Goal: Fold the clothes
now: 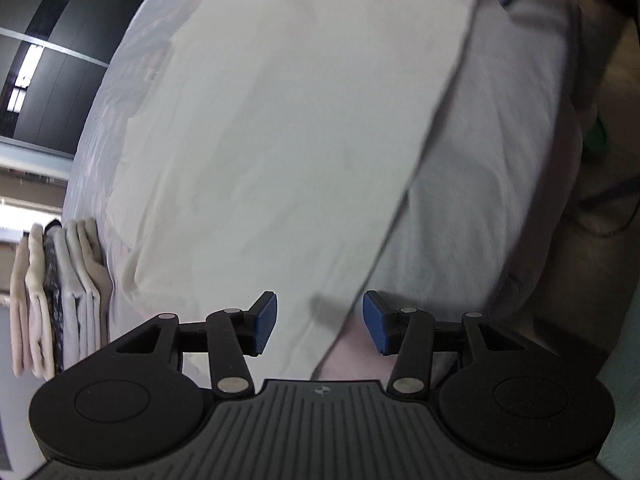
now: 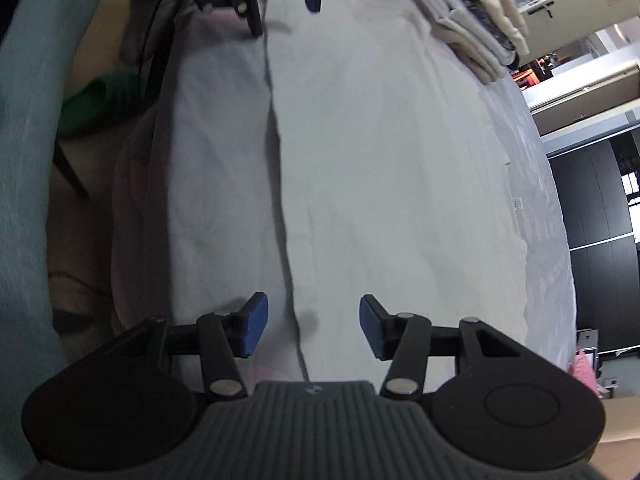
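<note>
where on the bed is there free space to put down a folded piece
Bare sheet runs between the spread white garment and the bed's near edge. The corner holding the stack of folded clothes is crowded.

1. Left gripper [image 1: 319,322]: black linkage arms, silver round pivot pins, blue ribbed pads [image 1: 265,322].
2. Two round black discs flanking a grey ribbed housing with a small circular mark.
3. Right gripper [image 2: 310,326]: same black links, silver pins, blue pads [image 2: 253,326], grey ribbed housing.
</note>
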The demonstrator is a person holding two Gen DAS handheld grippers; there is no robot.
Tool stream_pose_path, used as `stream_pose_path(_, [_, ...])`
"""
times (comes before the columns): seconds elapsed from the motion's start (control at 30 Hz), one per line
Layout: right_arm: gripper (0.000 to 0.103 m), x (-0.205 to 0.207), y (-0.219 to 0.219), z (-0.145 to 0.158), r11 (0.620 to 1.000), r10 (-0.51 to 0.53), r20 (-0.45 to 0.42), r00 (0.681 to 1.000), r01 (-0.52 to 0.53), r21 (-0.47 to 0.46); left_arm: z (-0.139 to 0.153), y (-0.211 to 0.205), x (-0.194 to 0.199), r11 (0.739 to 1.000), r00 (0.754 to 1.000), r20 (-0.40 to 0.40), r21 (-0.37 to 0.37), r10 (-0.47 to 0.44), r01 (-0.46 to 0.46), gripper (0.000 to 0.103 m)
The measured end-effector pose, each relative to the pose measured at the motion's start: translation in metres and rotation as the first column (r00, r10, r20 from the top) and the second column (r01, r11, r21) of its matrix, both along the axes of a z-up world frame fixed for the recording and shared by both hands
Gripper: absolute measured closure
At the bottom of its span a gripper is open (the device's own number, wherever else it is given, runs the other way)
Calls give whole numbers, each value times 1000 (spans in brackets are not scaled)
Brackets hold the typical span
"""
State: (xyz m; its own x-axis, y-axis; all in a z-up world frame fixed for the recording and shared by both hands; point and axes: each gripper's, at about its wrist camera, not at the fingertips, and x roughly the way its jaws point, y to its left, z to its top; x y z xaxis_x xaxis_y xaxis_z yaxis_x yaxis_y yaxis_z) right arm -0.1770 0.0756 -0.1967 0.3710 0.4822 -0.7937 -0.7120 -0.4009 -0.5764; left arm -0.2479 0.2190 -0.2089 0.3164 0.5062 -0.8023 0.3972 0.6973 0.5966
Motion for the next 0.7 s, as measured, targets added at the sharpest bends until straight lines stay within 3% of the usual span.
stream_pose_path(0.13, [48, 1, 2, -15, 997, 2, 73, 997, 3, -76, -19, -1, -4, 990, 995, -87, 124, -50, 61, 52])
stream_pose_path(0.2, [48, 2, 3, -18, 995, 4, 98, 995, 6, -101, -20, 1, -2, 987, 995, -79, 145, -57, 68, 47])
stream_pose_path(0.33, [48, 5, 4, -20, 991, 16, 146, 989, 3, -130, -23, 7, -5, 979, 996, -42, 185, -79, 85, 45])
stream_pose_path(0.47, [48, 8, -4, -28, 989, 49, 220, 974, -16, -149, -33, 10, -13, 946, 989, -48, 288, -140, 148, 45])
stream_pose_path(0.53, [48, 12, -6, -28, 990, 32, 229, 973, 0, -138, -38, 15, -16, 933, 990, -48, 332, -133, 141, 47])
stream_pose_path(0.7, [48, 25, -10, -34, 991, -28, 279, 960, 62, -115, -50, 24, -24, 911, 991, -58, 390, -121, 134, 69])
